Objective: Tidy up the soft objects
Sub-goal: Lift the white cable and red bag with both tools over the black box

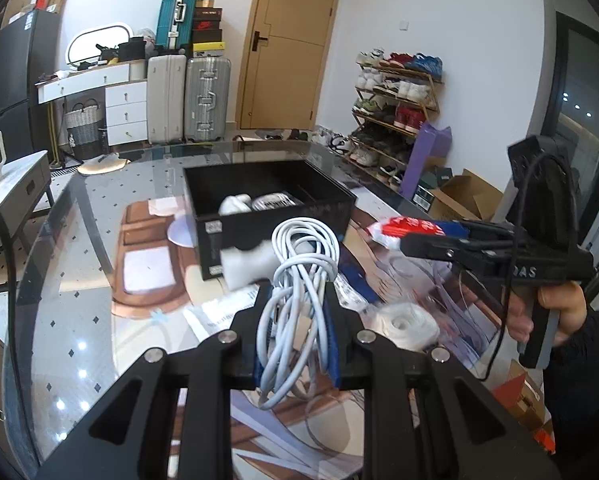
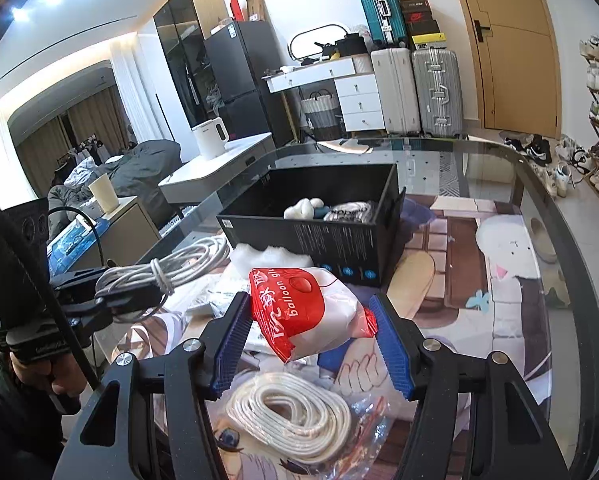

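Note:
My left gripper [image 1: 297, 312] is shut on a bundle of white cable [image 1: 299, 280] and holds it above the glass table, just in front of the black box [image 1: 275, 216]. It also shows in the right wrist view [image 2: 139, 280]. My right gripper [image 2: 311, 320] is shut on a red and white balloon bag [image 2: 311, 312], held above the table to the right of the left gripper; the bag also shows in the left wrist view [image 1: 411, 228]. The black box [image 2: 339, 240] holds white soft items [image 2: 303, 208].
A coil of white rope in a clear bag [image 2: 291, 416] lies on the table below the right gripper, also in the left wrist view [image 1: 407, 324]. A white foam piece [image 1: 247, 264] leans at the box front. Packets [image 2: 215, 296] lie on the printed mat.

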